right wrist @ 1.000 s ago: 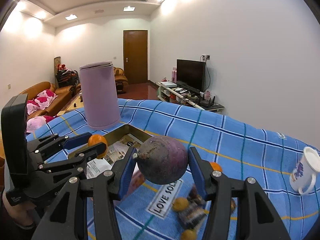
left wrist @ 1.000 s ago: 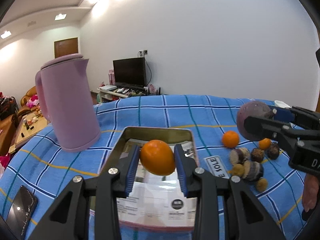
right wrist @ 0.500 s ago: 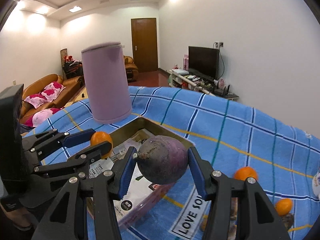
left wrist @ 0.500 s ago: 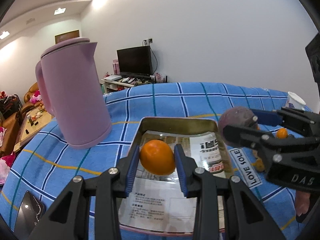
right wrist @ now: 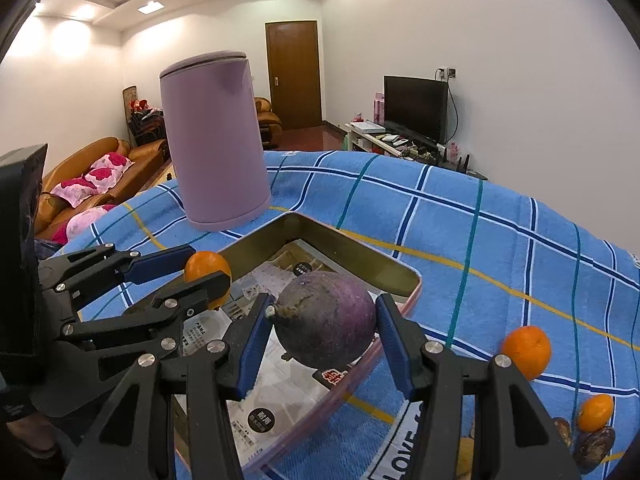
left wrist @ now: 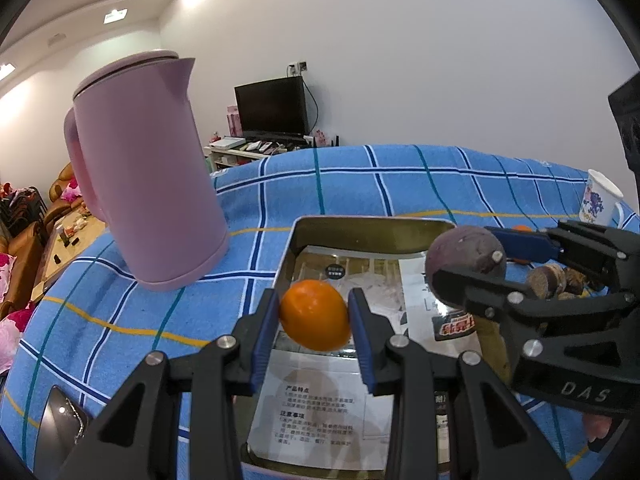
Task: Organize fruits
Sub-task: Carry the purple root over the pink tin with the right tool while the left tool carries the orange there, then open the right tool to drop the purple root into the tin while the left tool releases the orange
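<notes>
My left gripper (left wrist: pixel 314 314) is shut on an orange (left wrist: pixel 313 314) and hovers over the shallow metal tray (left wrist: pixel 372 227), which is lined with printed paper. My right gripper (right wrist: pixel 324 330) is shut on a round dark purple fruit (right wrist: pixel 326 330) above the tray's (right wrist: pixel 356 256) right side. In the left wrist view the right gripper (left wrist: pixel 464 264) holds the purple fruit (left wrist: pixel 464 256) at the tray's right edge. The right wrist view shows the left gripper (right wrist: pixel 206 270) with its orange (right wrist: pixel 207 267) on the left.
A tall pink kettle (left wrist: pixel 148 184) stands left of the tray on the blue checked cloth (left wrist: pixel 360 176). Loose oranges (right wrist: pixel 526 352) and dark fruits (left wrist: pixel 552 280) lie right of the tray. A white mug (left wrist: pixel 600 200) sits far right; a phone (left wrist: pixel 60 428) lies near left.
Both grippers have moved forward and down over the tray with their fruits still gripped. The right gripper has come in from the loose fruit pile to the tray's right side.
</notes>
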